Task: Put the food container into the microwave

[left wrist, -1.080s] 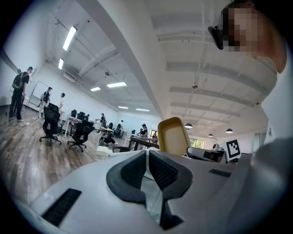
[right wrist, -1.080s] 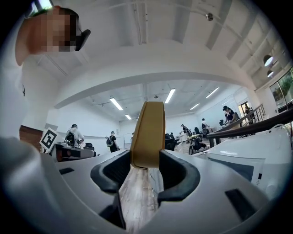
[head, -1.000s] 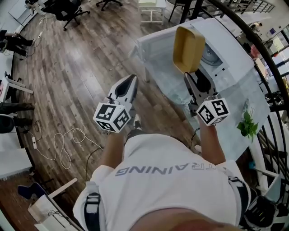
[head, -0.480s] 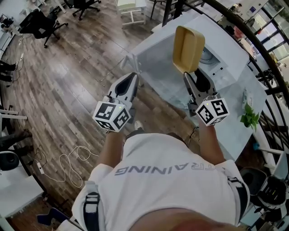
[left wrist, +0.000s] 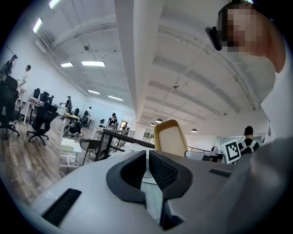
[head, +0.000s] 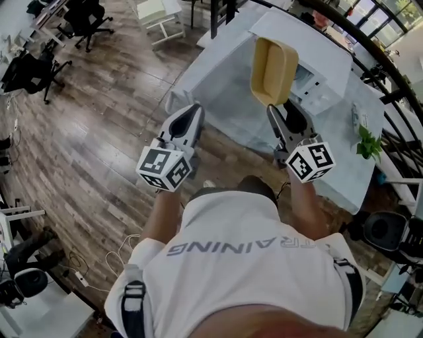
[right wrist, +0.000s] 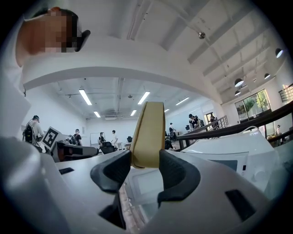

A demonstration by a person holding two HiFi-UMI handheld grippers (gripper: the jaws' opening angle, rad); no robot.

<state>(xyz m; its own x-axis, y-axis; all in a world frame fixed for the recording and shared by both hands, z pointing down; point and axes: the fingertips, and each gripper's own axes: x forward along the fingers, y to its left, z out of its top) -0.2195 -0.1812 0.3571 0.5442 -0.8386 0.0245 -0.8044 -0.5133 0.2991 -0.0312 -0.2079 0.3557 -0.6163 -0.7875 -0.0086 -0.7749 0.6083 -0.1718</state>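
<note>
A yellow food container [head: 274, 69] stands on edge in my right gripper [head: 277, 109], which is shut on its rim. In the right gripper view the container [right wrist: 149, 132] rises from between the black pads [right wrist: 176, 173], with the white microwave [right wrist: 229, 155] behind it to the right. In the head view the microwave [head: 310, 72] sits on the cloth-covered table [head: 225, 79], just past the container. My left gripper [head: 192, 112] is shut and holds nothing, near the table's front edge. In its own view the left gripper [left wrist: 147, 157] points at the table, with the container [left wrist: 170, 137] to its right.
A green plant [head: 369, 142] stands at the table's right end. Office chairs [head: 86, 16] and a white stool [head: 158, 13] stand on the wooden floor at the far left. A dark railing [head: 390, 72] runs behind the table. Several people are at desks in the distance.
The view has swung round: the table and microwave now lie straight ahead of both grippers and nearer. The container stays held the same way in the right gripper.
</note>
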